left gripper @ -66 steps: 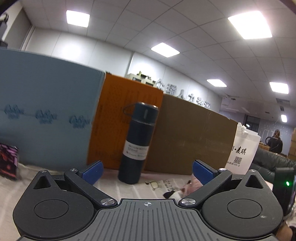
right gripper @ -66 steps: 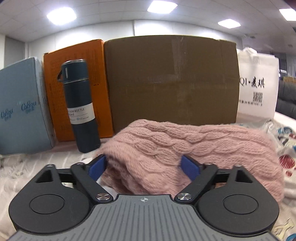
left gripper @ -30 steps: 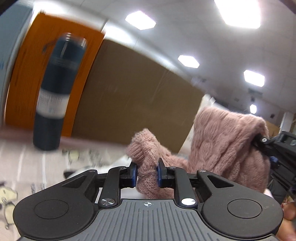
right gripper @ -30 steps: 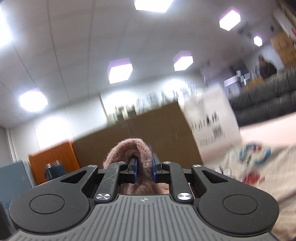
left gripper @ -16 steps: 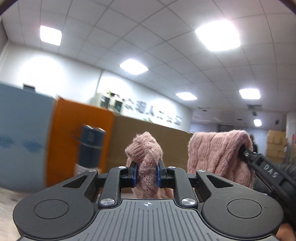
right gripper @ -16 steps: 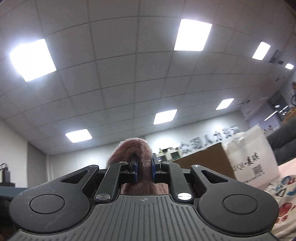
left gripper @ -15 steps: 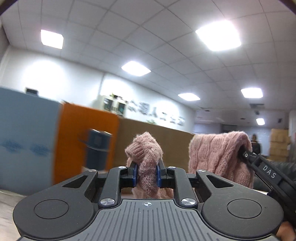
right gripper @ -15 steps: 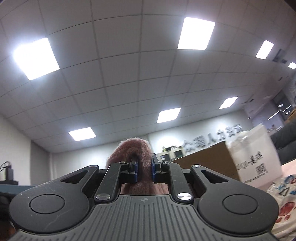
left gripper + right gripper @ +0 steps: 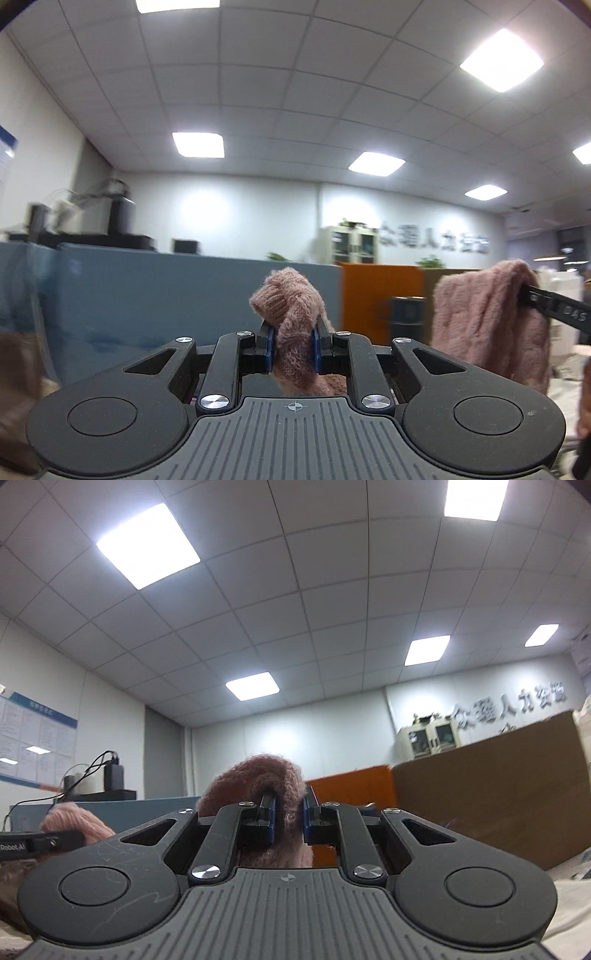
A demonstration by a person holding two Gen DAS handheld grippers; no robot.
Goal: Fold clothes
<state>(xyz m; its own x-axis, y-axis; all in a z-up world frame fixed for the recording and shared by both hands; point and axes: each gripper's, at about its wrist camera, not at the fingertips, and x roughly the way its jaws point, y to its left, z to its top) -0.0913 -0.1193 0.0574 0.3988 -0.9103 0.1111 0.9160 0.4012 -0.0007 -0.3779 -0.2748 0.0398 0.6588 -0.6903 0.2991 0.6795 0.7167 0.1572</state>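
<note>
The left gripper [image 9: 293,345] is clenched on a bunched fold of the pink knitted sweater [image 9: 291,314], and the right gripper [image 9: 287,821] is clamped on another fold of it [image 9: 255,775], so the garment hangs lifted between both. Behind stand a blue box [image 9: 147,295], an orange box [image 9: 376,291] and a brown carton [image 9: 491,786], below the ceiling lights [image 9: 147,544]

my left gripper [image 9: 293,345]: clamped on pink sweater [image 9: 291,317]
right gripper [image 9: 554,310]: holding sweater's far end, raised

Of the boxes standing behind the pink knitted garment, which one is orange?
The orange box is the middle one, standing between the grey-blue box on its left and the brown cardboard box on its right.
</note>
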